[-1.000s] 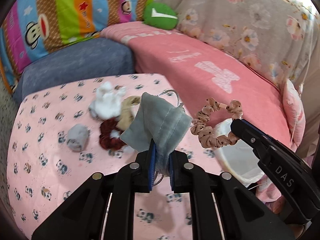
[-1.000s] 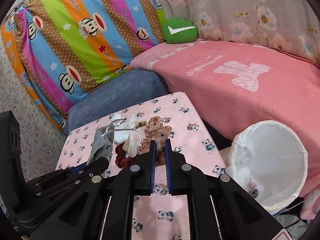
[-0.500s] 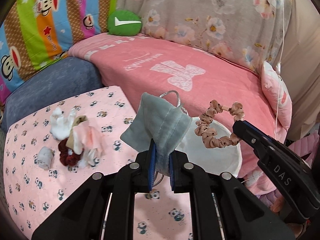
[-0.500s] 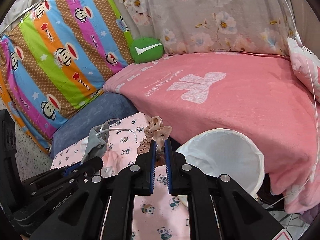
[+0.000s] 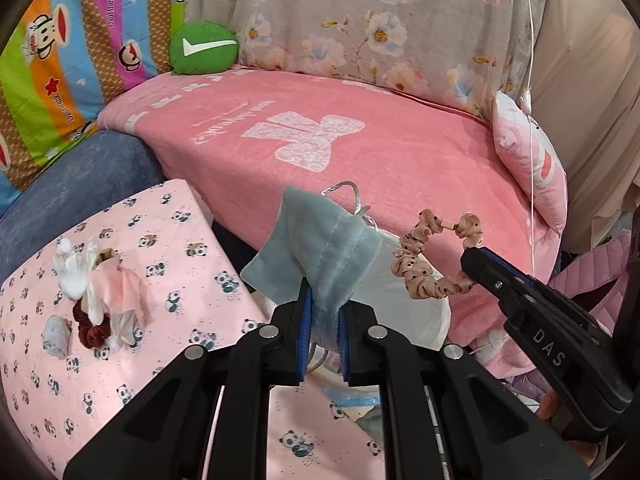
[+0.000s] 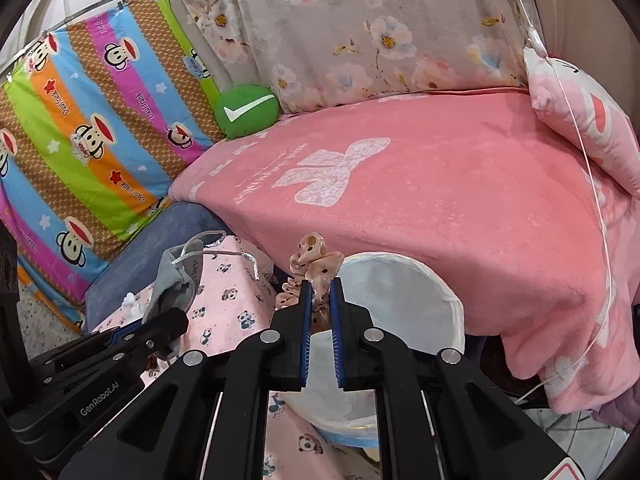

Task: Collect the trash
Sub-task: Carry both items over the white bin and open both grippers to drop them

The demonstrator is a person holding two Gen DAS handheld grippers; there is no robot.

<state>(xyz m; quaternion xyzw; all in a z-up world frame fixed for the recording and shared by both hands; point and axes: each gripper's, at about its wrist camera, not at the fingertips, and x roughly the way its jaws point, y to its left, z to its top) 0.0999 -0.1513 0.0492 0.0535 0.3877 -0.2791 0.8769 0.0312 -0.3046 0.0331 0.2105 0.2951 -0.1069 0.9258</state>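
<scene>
My left gripper is shut on a grey-blue plush pouch with a silver cord, held up over the near rim of the white-lined bin. My right gripper is shut on a peach dotted scrunchie, held above the bin. The right gripper with the scrunchie shows in the left wrist view. The left gripper with the pouch shows in the right wrist view. A pile of crumpled tissues and a dark red scrunchie lies on the panda-print table.
A pink blanket covers the sofa behind the bin. A green cushion, a striped monkey-print cushion and a pink pillow lie on it. A grey rolled wad lies on the table's left.
Both grippers have swung right from over the table toward the bin, carrying the pouch and the scrunchie. The table pile has slid to the left of the view.
</scene>
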